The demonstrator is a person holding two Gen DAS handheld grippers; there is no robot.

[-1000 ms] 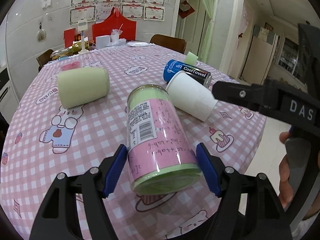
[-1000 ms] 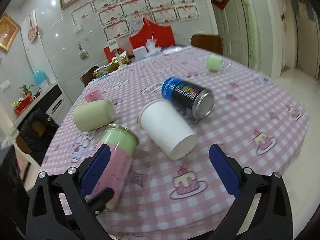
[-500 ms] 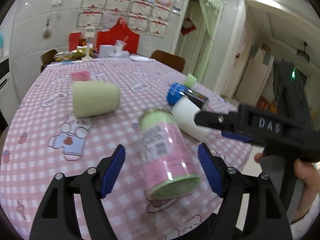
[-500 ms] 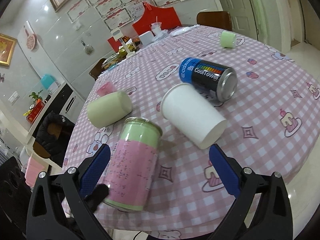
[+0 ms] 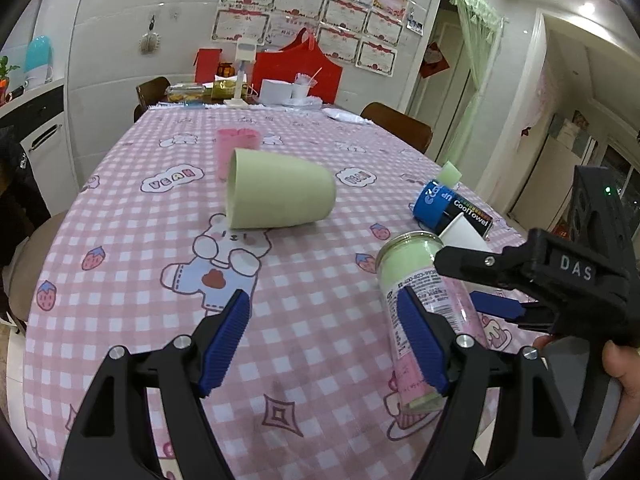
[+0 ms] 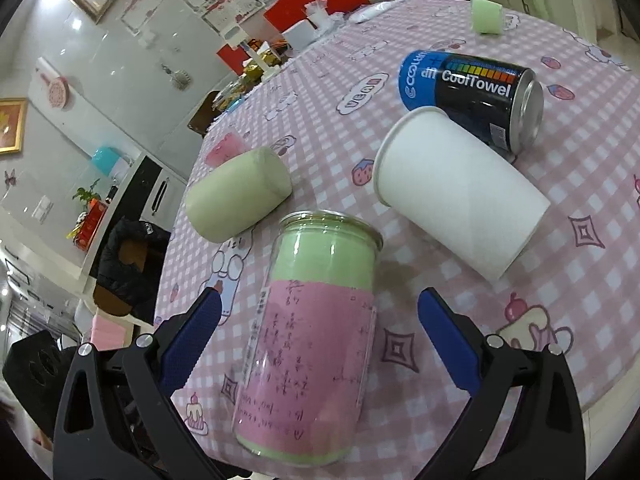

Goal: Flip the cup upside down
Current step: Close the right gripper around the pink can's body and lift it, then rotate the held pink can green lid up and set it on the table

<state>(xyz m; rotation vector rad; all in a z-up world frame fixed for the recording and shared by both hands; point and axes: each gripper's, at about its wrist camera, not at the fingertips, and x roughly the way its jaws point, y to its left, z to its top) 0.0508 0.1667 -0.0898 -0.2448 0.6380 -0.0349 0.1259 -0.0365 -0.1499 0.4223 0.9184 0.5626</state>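
A light green cup (image 5: 276,194) lies on its side on the pink checked tablecloth, also in the right wrist view (image 6: 236,198). A white paper cup (image 6: 460,190) lies on its side beside a blue and black can (image 6: 472,94). A clear jar with a pink and green label (image 6: 316,320) lies between my right gripper's open fingers. My left gripper (image 5: 324,338) is open and empty over bare cloth, left of the jar (image 5: 416,300). My right gripper (image 6: 320,336) is open around the jar without touching it; it also shows at the right of the left wrist view (image 5: 496,284).
A pink cup (image 5: 238,148) stands behind the green cup. A small green cup (image 6: 486,14) lies far back. Boxes, a red bag and containers (image 5: 280,80) crowd the far end. Chairs (image 5: 396,124) ring the table. The table edge (image 6: 608,380) is close on the right.
My left gripper has swung left, off the jar and toward the green cup. My right gripper has moved left and down, from the white cup to straddle the jar.
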